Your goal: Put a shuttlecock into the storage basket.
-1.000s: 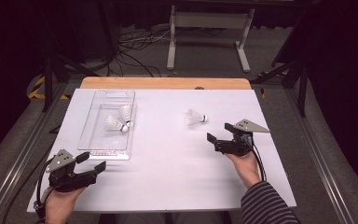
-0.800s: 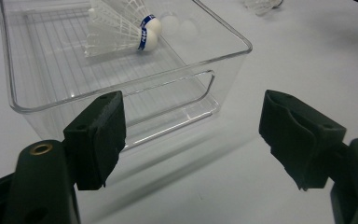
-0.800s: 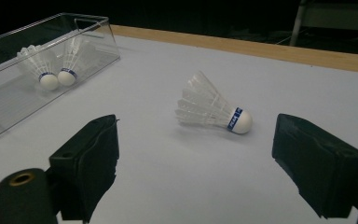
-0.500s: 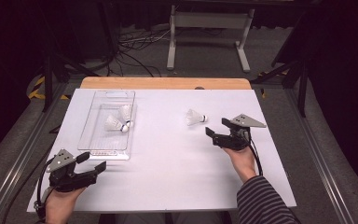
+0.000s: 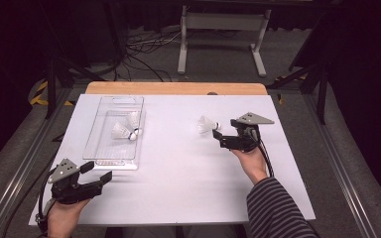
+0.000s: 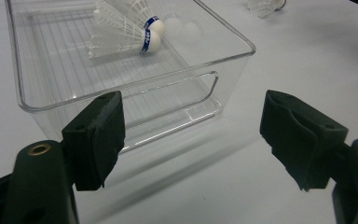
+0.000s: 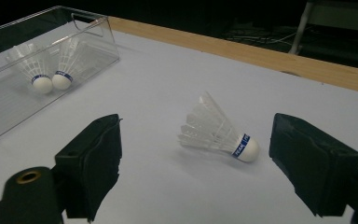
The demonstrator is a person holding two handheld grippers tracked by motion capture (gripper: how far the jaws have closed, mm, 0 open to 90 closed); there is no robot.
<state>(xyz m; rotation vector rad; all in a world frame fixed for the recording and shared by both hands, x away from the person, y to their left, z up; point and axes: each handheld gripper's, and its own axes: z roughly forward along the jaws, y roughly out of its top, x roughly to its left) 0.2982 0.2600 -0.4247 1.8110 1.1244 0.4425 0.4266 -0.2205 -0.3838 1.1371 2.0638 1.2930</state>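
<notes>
My right gripper [image 5: 217, 139], jaws spread and empty, has edged closer to the lone shuttlecock [image 5: 207, 124] lying on the white table [image 5: 188, 173], right of the clear bin [image 5: 101, 159]; a grab looks imminent. My left gripper [image 5: 99, 174] waits open.

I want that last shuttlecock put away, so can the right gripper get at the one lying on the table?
Probably yes. The right gripper is open and close beside the loose shuttlecock, which lies on its side on bare white table, nothing between them.

Two shuttlecocks [image 5: 126, 128] in tray [image 5: 110, 159]; one shuttlecock [image 5: 207, 124] right of it
</notes>
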